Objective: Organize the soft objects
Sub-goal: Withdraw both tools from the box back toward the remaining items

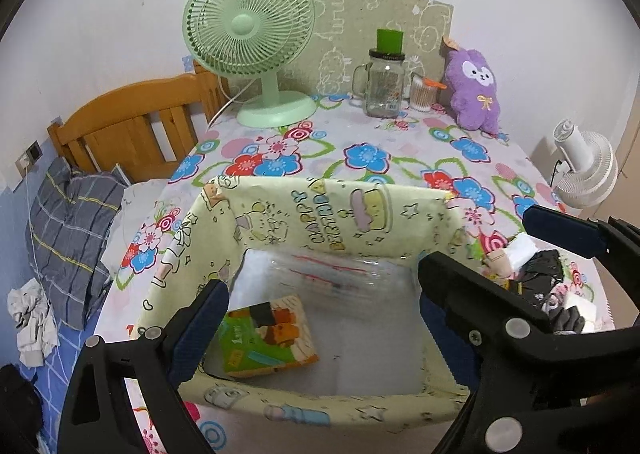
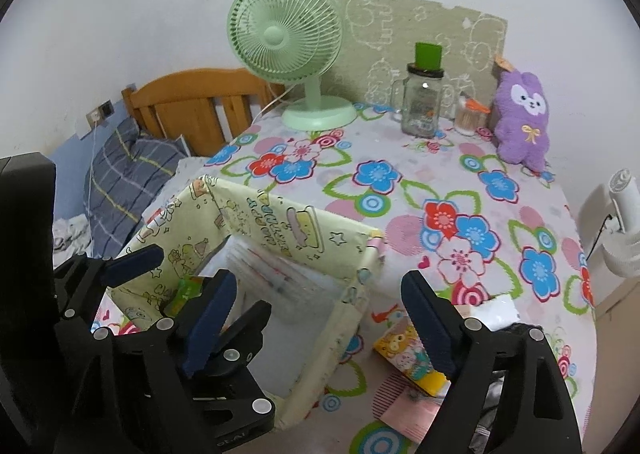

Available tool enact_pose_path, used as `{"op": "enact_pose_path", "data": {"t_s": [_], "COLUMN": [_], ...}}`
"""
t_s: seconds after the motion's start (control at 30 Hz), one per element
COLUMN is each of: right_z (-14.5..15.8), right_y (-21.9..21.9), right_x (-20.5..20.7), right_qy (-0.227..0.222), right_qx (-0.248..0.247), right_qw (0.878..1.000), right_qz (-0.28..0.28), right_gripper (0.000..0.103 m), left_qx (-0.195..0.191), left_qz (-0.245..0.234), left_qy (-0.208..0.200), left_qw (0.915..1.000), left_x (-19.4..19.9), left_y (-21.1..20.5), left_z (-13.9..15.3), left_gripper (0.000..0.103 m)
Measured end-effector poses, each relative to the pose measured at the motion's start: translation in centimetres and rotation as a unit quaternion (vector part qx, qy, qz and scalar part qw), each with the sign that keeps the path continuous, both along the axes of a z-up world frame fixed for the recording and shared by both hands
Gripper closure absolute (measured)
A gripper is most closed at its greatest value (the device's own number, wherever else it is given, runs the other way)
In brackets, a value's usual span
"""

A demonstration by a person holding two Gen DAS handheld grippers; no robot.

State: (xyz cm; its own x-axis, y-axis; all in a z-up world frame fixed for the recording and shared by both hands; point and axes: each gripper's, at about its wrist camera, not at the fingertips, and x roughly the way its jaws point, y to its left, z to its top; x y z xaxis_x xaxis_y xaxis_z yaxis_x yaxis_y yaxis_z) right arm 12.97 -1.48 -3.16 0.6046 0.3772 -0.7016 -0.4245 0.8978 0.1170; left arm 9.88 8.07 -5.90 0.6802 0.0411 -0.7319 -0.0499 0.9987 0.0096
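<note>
Two hand-held grippers hang over a yellow fabric box (image 1: 344, 213) that stands open on the flowered tabletop (image 1: 400, 157). Our left hand-held gripper (image 1: 320, 318) has its jaws spread wide, one on each side of the box's mouth, with nothing between the pads. Straight below it, on the pale floor of the box, lies a small green and orange packet (image 1: 266, 338), flat and near the left wall, close to the left finger but apart from it.

Our right hand-held gripper (image 2: 320, 326) is spread wide too and pinches nothing. Its left finger (image 2: 212, 318) sits over the box's right side and its right finger (image 2: 428, 326) is out over the tabletop beyond the box wall. Just beside that right finger, outside the box, lies a yellow cartoon packet (image 2: 404, 350), with a pink sheet (image 2: 404, 410) next to it and a white pack (image 2: 496, 310) a little farther back. In the left view we see more soft items heaped to the right of the box (image 1: 536, 274), black and white ones among them.

At the far edge stand a green fan (image 1: 256, 49), a glass jar (image 1: 384, 85) and a purple plush toy (image 1: 476, 89).
</note>
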Motion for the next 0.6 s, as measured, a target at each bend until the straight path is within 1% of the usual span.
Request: {"op": "enact_pose_path", "data": {"t_s": [0.27, 0.4, 0.6], "right_z": [1.4, 2.0, 3.0], "right_y": [-2.5, -3.6, -5.2], "right_x": [-1.4, -2.2, -3.3], "right_qy": [-0.026, -0.037, -0.046], "right_qx": [0.015, 0.018, 0.023], "right_qw": [0.999, 0.998, 0.997], "right_qz": [-0.022, -0.038, -0.05], "right_gripper": [0.007, 0.003, 0.003], "left_qx": [-0.002, 0.002, 0.004], "left_qz": [-0.002, -0.006, -0.018], "left_qy": [-0.021, -0.032, -0.044], "left_qw": [0.9998, 0.9995, 0.9988], "left_x": [-1.3, -2.0, -2.9], "left_y": [-1.8, -2.9, -4.5], "left_z": [1.6, 2.4, 3.5], "left_gripper": [0.005, 0.003, 0.002]}}
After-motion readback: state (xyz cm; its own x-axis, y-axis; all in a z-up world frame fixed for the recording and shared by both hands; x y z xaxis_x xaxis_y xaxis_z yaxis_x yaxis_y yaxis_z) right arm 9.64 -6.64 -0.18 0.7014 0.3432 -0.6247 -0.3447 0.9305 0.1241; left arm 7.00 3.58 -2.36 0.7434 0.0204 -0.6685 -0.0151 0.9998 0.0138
